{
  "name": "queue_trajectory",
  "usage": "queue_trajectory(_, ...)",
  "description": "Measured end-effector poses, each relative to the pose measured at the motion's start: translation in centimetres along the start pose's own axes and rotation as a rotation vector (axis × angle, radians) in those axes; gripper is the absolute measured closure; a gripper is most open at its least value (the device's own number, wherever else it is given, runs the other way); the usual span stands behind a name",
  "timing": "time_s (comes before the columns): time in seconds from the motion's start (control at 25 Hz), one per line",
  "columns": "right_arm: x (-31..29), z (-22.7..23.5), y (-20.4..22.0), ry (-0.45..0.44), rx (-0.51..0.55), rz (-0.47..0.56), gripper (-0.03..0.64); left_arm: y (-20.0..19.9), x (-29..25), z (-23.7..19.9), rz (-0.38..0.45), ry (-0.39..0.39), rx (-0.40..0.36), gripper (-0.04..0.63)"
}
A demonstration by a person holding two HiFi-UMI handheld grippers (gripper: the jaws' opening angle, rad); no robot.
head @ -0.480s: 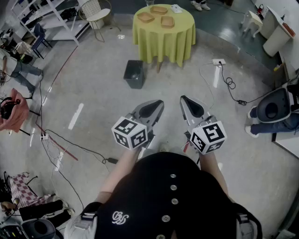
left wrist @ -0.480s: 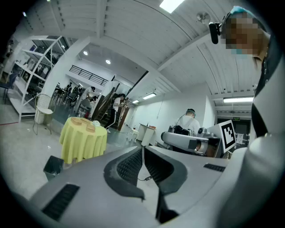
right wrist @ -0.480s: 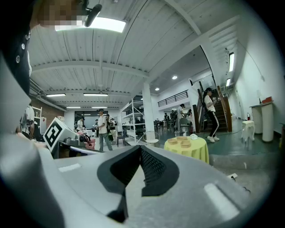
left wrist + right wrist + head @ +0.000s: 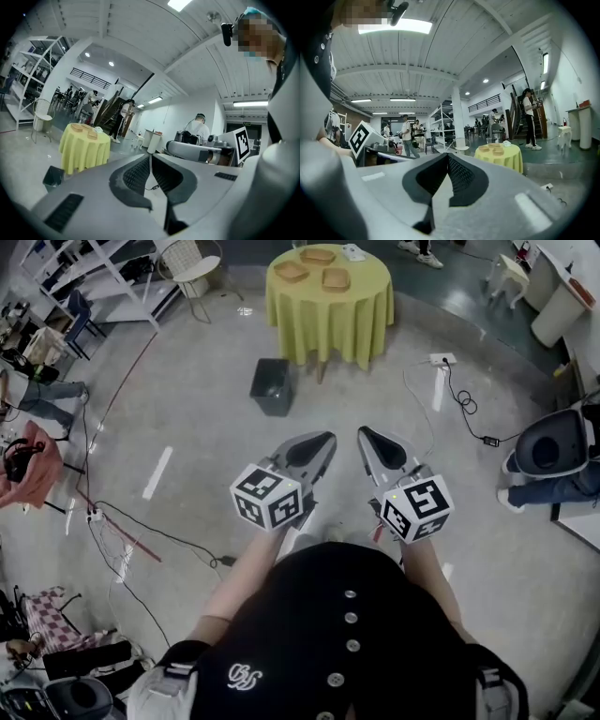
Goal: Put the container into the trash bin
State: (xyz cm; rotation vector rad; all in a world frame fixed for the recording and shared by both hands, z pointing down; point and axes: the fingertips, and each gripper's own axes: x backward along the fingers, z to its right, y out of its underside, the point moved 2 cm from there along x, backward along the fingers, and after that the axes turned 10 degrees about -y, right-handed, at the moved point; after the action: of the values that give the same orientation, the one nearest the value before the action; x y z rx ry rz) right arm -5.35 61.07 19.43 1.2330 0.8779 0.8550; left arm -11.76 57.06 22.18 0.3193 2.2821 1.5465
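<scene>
Far ahead, a round table with a yellow cloth (image 4: 328,310) carries three shallow brown containers (image 4: 336,278). A dark grey trash bin (image 4: 272,386) stands on the floor at its front left. I hold both grippers side by side at waist height, well short of the table. The left gripper (image 4: 324,440) and the right gripper (image 4: 364,434) are shut with nothing between the jaws. The left gripper view shows the table (image 4: 84,149), the containers (image 4: 89,132) and the bin (image 4: 54,176) beyond its gripper (image 4: 150,157). The right gripper view shows the table (image 4: 500,158) past its gripper (image 4: 448,157).
A power strip (image 4: 439,359) and black cables (image 4: 464,409) lie on the floor right of the table. Red and black cables (image 4: 122,531) run along the left. A white chair (image 4: 192,268) and shelving (image 4: 84,277) stand at the back left, a white machine (image 4: 553,451) at the right.
Both grippers sit a touch higher in the head view; the jaws stay shut and empty.
</scene>
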Motion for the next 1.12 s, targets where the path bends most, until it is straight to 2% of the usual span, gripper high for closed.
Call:
queue_trajectory(0.2, -0.2, 1.0, -0.6, -0.001, -0.004, 0.024, 0.612, -0.6, -1.0, -0.2, 0.022, -0.007, 0.011, 0.572)
queue_trajectory(0.44, -0.6, 1.4, -1.1, -0.067, 0.013, 0.022, 0.612, -0.4, -2.3, 0.0, 0.033, -0.011, 0.039, 0.572)
queue_trajectory(0.76, -1.6, 3.7, 0.6, -0.036, -0.018, -0.022, 0.612, -0.5, -4.8, -0.6, 0.039, 0.004, 0.059, 0.572)
queue_trajectory(1.12, -6.3, 8.3, 1.3, 0.003, -0.066, -0.029, 0.612, -1.9, -8.8, -5.5, 0.021, 0.002, 0.09, 0.572)
